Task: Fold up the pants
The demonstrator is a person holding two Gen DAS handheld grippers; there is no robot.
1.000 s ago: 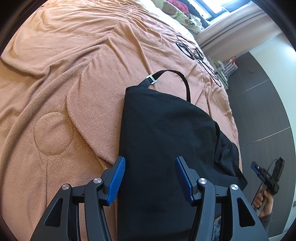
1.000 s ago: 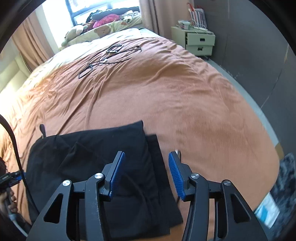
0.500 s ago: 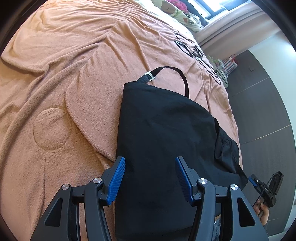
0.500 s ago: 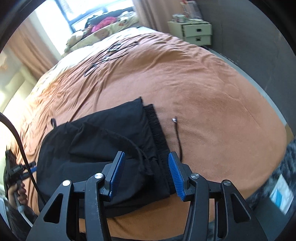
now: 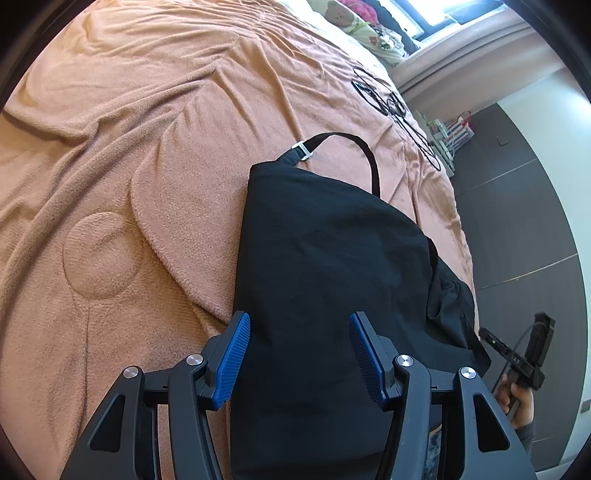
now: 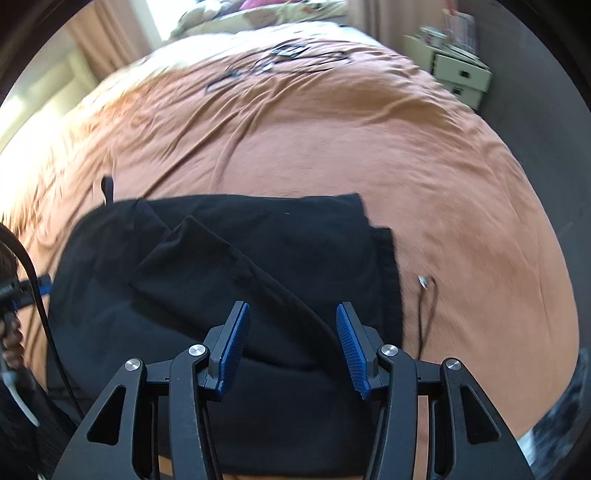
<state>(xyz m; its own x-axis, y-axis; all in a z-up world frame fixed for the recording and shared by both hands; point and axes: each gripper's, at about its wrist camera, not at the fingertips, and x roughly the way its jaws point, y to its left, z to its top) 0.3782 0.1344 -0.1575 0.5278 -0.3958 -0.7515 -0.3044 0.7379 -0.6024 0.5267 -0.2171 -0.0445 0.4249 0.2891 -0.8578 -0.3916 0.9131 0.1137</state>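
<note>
Folded black pants point(image 5: 325, 266) lie on the orange blanket point(image 5: 147, 147), near the bed's edge. A black strap with a metal buckle point(image 5: 303, 149) loops out from their far end. My left gripper point(image 5: 300, 332) hovers open over the pants' near part, with nothing pressed between its blue pads. In the right wrist view the pants point(image 6: 229, 258) show a creased flap on top, and a thin drawstring with a metal tip point(image 6: 424, 282) trails beside them. My right gripper point(image 6: 291, 325) hangs open above their near edge, gripping nothing. Each gripper shows at the edge of the other's view.
Thin black cables point(image 6: 288, 55) lie on the far part of the bed. Pillows and plush toys point(image 5: 354, 22) sit by the window. A pale nightstand with drawers point(image 6: 461, 74) stands beside the bed, with dark floor point(image 5: 517, 221) along its side.
My right gripper has swung and rolled over the pants, which now fill the lower half of its view. The left gripper has stayed put.
</note>
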